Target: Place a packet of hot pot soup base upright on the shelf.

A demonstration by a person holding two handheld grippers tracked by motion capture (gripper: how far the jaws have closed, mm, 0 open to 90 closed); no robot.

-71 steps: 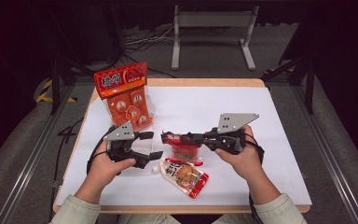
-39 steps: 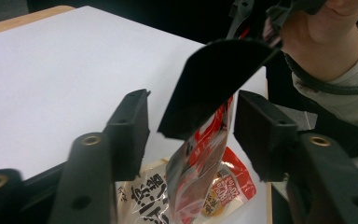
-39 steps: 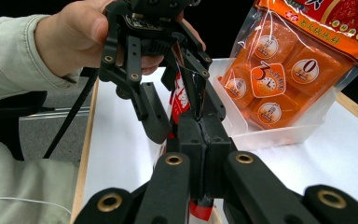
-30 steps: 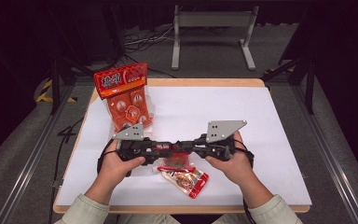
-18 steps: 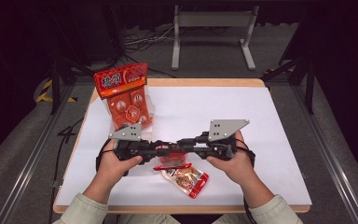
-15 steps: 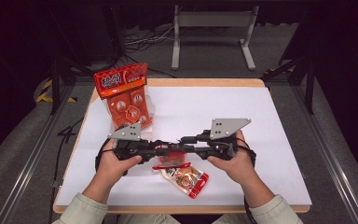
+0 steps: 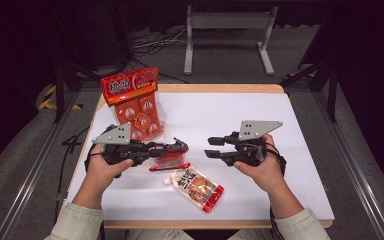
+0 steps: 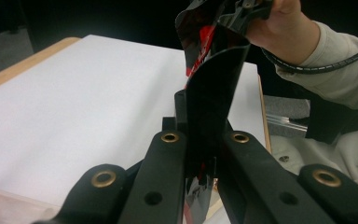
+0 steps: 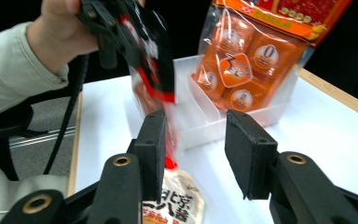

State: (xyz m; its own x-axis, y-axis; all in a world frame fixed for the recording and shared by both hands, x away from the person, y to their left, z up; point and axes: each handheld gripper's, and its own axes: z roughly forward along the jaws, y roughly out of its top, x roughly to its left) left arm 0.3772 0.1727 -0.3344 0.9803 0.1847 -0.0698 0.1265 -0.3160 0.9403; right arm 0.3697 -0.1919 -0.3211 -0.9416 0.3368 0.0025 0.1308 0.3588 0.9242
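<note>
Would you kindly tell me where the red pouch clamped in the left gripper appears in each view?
High view: red pouch, left of centre, in the left gripper.
Left gripper view: centre, rising from the jaws.
Right gripper view: upper left.
Shared landmark: white table.

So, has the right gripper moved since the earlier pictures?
Yes. The right gripper has pulled right, away from the left gripper and the pouch on the table; its jaws have just been opening, nothing between them.
</note>
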